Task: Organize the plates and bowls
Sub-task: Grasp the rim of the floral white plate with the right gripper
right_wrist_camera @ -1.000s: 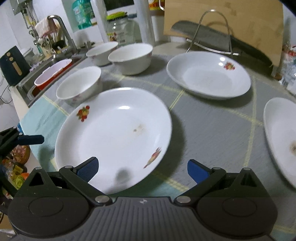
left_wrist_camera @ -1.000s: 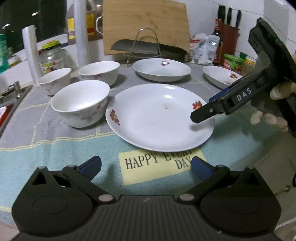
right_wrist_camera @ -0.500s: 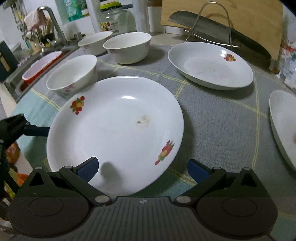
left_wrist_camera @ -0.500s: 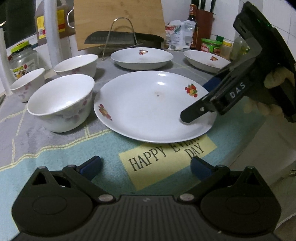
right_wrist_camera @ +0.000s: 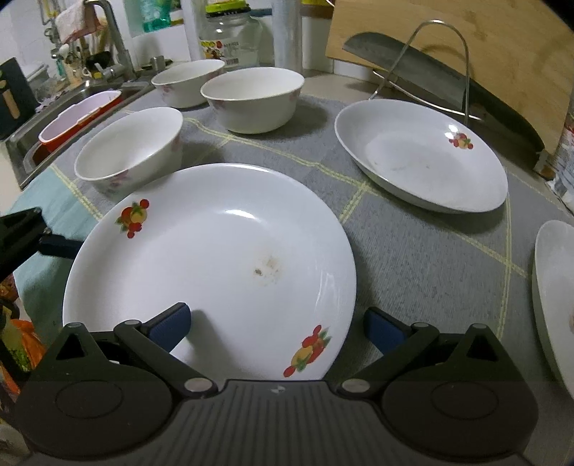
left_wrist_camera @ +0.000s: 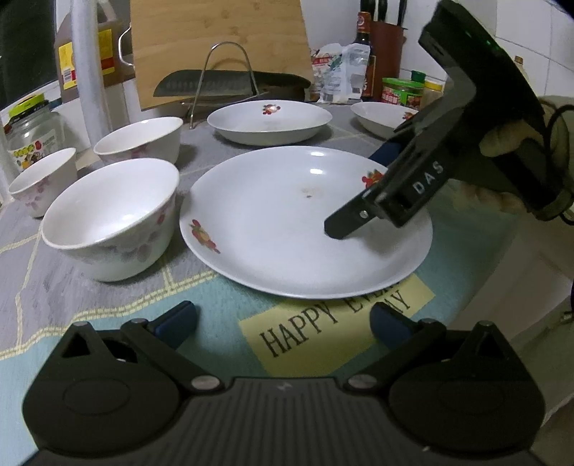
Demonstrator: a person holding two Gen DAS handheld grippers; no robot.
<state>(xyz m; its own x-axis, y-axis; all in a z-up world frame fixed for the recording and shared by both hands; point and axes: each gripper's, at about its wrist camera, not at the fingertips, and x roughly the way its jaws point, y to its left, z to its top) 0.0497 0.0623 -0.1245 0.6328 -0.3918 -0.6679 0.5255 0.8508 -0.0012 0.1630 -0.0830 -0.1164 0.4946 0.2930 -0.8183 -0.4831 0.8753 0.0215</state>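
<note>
right gripper (right_wrist_camera: 276, 322) is spread wide, fingers either side of the near rim of the big fruit-print plate (right_wrist_camera: 215, 258): left finger over the plate's surface, right finger outside the rim over the mat (right_wrist_camera: 412, 251). nothing pinched. can't tell if the left finger touches the plate. in the left wrist view the same gripper (left_wrist_camera: 358, 193) comes in from the right w/ one finger tip low over the plate (left_wrist_camera: 287, 222); the other blue pad is mostly hidden behind it.

left gripper (left_wrist_camera: 283, 319) is also spread, empty, above the mat's "happy every day" label (left_wrist_camera: 337, 322), just short of the plate's near edge.

around: 3 white bowls. nearest bowl (right_wrist_camera: 132, 150) sits ahead-left of the right gripper, just beside the plate; 2nd bowl (right_wrist_camera: 254, 98) and 3rd bowl (right_wrist_camera: 188, 86) stand farther back. 3 plates total: the big one, a deep plate (right_wrist_camera: 423, 157) ahead-right, and a third plate (right_wrist_camera: 556, 294) far right, cut off by the frame edge.

behind them: wire rack (right_wrist_camera: 441, 64) w/ a cleaver (right_wrist_camera: 430, 75), leaning against a wooden cutting board (right_wrist_camera: 502, 43). glass jar (right_wrist_camera: 229, 36) and roll of wrap (right_wrist_camera: 287, 32) at back. sink (right_wrist_camera: 53, 118) w/ a red tub (right_wrist_camera: 75, 120) far left. knife block (left_wrist_camera: 387, 32), bottles and packets at back right in the left wrist view, too small to read. a hand (left_wrist_camera: 502, 172) grips the right gripper's handle, partly hidden.
</note>
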